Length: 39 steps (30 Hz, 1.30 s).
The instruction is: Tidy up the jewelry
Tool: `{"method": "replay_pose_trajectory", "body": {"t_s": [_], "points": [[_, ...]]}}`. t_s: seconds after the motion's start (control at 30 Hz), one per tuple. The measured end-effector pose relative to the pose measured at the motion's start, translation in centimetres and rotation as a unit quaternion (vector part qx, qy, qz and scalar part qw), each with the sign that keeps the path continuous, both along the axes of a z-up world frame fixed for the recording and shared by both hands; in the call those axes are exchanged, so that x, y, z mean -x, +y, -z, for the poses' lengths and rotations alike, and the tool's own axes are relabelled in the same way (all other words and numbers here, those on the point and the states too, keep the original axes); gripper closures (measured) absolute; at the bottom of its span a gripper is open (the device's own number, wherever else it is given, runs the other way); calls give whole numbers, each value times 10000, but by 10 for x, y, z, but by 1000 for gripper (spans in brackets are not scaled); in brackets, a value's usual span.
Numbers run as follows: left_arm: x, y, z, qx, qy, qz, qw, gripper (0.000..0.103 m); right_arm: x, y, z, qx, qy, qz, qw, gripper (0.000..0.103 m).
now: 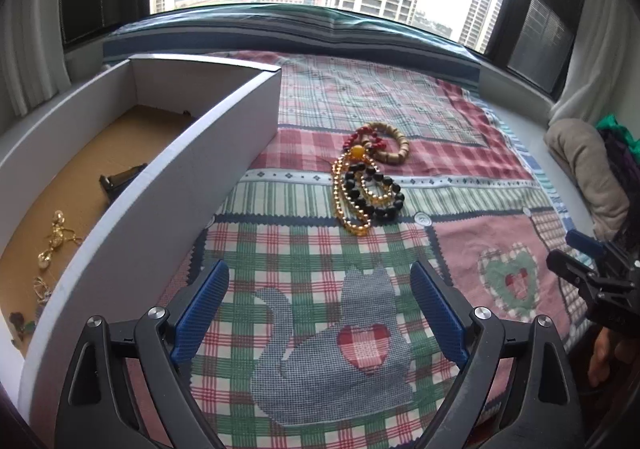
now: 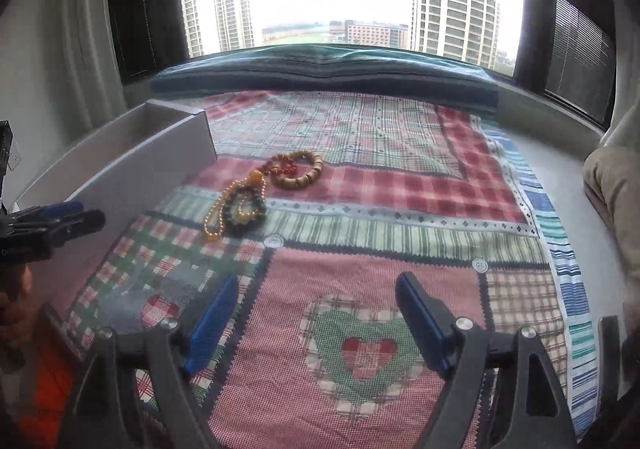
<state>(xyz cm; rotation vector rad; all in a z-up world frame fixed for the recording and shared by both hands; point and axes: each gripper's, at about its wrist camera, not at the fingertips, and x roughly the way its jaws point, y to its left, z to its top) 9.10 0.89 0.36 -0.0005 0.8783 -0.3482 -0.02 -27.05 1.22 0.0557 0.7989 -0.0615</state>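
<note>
A pile of bead jewelry lies on the patchwork quilt: a gold bead chain [image 1: 347, 196], a black bead bracelet [image 1: 374, 189], a tan wooden bracelet [image 1: 396, 141] and red beads [image 1: 370, 137]. The pile also shows in the right wrist view [image 2: 256, 193]. A white box [image 1: 168, 185] with a brown floor stands on the left and holds gold jewelry [image 1: 54, 241] and a dark item [image 1: 120, 179]. My left gripper [image 1: 320, 309] is open and empty, short of the pile. My right gripper [image 2: 316, 313] is open and empty over the heart patch. Each gripper shows in the other's view: the right one [image 1: 592, 273], the left one [image 2: 48, 225].
The quilt [image 2: 400, 177] covers a window-seat ledge. A dark striped cushion [image 2: 328, 69] lies along the window at the back. A beige cushion [image 1: 588, 165] and dark clothes sit at the right. The box [image 2: 160, 161] borders the quilt's left side.
</note>
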Motion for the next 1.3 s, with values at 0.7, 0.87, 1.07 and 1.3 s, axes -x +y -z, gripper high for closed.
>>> {"method": "replay_pose_trajectory", "body": {"t_s": [0.7, 0.87, 1.07, 1.3], "points": [[8, -21, 35, -183, 344, 141, 9991, 10, 10, 14, 45, -410, 531, 166, 9976, 21], [6, -20, 37, -177, 364, 100, 9991, 10, 10, 17, 46, -437, 562, 142, 9974, 21], [1, -24, 42, -159, 449, 191, 9987, 10, 11, 16, 50, -454, 628, 149, 9969, 21], [-17, -29, 36, 49, 417, 460, 9981, 10, 13, 12, 53, -505, 660, 210, 9963, 21]]}}
